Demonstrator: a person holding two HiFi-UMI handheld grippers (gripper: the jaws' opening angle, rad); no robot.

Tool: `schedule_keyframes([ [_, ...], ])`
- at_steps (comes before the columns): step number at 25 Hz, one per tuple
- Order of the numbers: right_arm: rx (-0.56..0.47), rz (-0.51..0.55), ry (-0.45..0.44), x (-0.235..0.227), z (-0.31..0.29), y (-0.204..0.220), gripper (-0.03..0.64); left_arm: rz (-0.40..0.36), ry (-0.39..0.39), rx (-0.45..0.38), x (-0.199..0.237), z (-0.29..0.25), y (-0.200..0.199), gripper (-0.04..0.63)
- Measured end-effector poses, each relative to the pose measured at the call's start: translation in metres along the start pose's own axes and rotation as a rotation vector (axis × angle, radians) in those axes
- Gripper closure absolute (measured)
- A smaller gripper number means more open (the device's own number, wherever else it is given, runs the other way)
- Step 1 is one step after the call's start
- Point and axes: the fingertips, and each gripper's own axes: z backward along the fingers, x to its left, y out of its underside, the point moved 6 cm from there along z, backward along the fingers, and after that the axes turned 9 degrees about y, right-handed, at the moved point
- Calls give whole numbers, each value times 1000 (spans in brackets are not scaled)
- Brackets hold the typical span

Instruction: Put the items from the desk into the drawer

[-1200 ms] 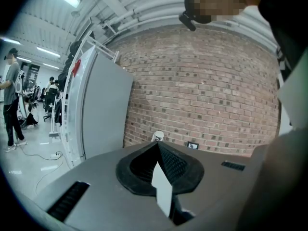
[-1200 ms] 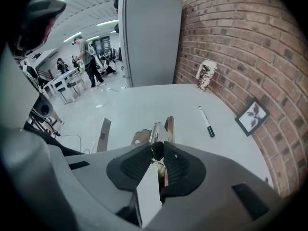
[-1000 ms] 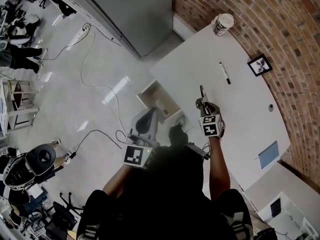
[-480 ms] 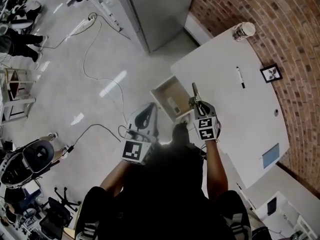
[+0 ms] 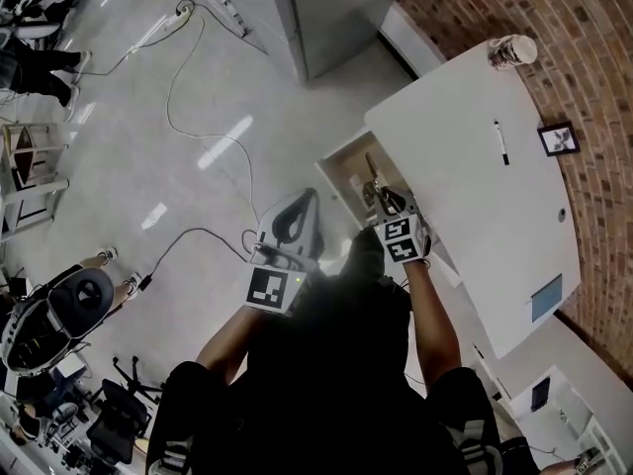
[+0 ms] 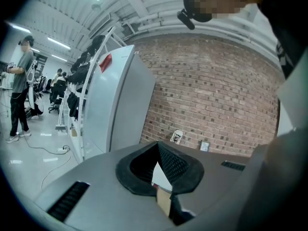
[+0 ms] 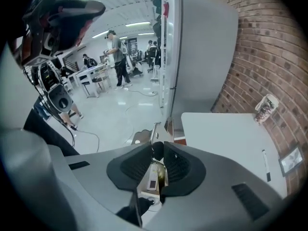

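Head view shows the right gripper [image 5: 382, 199] over the open drawer [image 5: 334, 158], at the edge of the white desk [image 5: 465, 176]. Right gripper view shows its fingers squeezed tight on a thin metal tool [image 7: 155, 131]. The tool sticks out past the tips, right above the drawer. Some small things lie inside the drawer, but I cannot tell what they are. The left gripper [image 6: 158, 146] has its fingers together with nothing in them, and it hangs out over the floor. A black marker [image 5: 501, 142] and a cup [image 5: 515, 50] sit far back on the desk. I think the tool goes in next. If the fingers let go too soon or too high, it could bounce off the drawer rim and fall to the floor. It could also bang on the things inside.
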Motion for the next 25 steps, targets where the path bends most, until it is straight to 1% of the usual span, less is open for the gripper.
schedule_keyframes([
  [2, 19, 9, -16, 7, -12, 5, 546, -13, 6, 4, 4, -1, 3, 598],
  [7, 63, 25, -23, 20, -32, 18, 546, 11, 21, 16, 11, -3, 15, 598],
  [10, 84, 14, -31, 20, -46, 29, 546, 23, 38, 27, 11, -11, 21, 597],
  [14, 122, -17, -48, 22, -69, 55, 546, 27, 61, 41, 10, -23, 32, 598],
  [19, 182, -60, -49, 30, -106, 96, 546, 20, 58, 46, 13, -33, 53, 598],
  [21, 205, -84, -48, 31, -122, 112, 546, 12, 57, 62, 14, -38, 65, 598],
  [25, 246, -123, -43, 31, -154, 139, 546, 49, 42, 83, 19, -51, 88, 598],
])
